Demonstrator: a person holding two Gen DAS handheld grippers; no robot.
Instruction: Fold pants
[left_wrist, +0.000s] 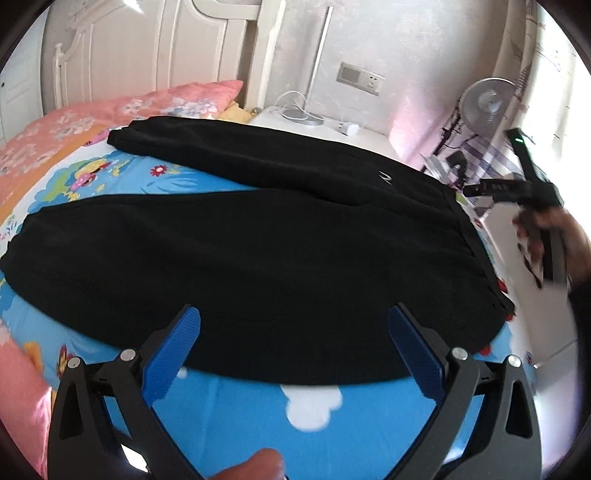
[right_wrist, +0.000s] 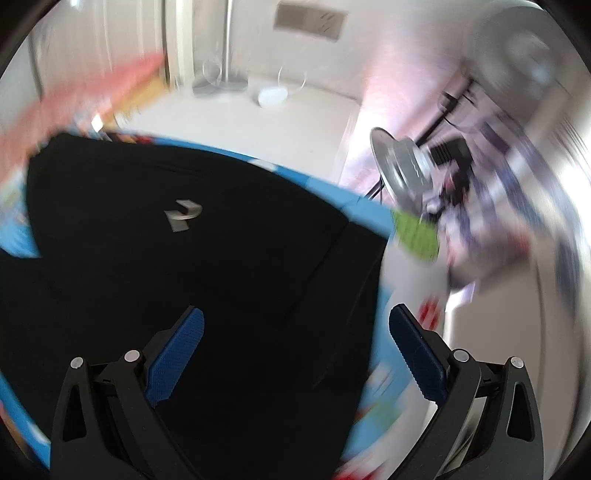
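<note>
Left wrist view: black fabric pants (left_wrist: 258, 258) lie spread flat on the bed, both legs stretched toward the left and parted in a narrow V, waistband toward the right edge.
Logo: small silver emblem (left_wrist: 385, 177) on the farther leg, near the waist; it also shows in the right wrist view (right_wrist: 183, 215).
Bedding: blue cartoon-print bed sheet (left_wrist: 240, 413) under the pants; pink floral pillow (left_wrist: 177, 99) beyond the leg ends.
Left gripper (left_wrist: 293, 347): blue-padded jaws spread wide apart with nothing between them, hovering over the near edge of the nearer leg; one blue pad (left_wrist: 171, 354) overlaps the dark cloth in the picture, though contact cannot be told.
Right gripper (right_wrist: 295, 349): jaws likewise wide apart and empty, above the waist end of the pants; this view is blurred. From the left wrist camera it appears at the far right (left_wrist: 513, 188), held in a hand (left_wrist: 561, 243) off the bed's edge.
Surroundings: white bedside cabinet (left_wrist: 325, 133) behind the bed carrying a silver lamp base (left_wrist: 303, 116); round grey fan (left_wrist: 487, 101) beside the wall.
</note>
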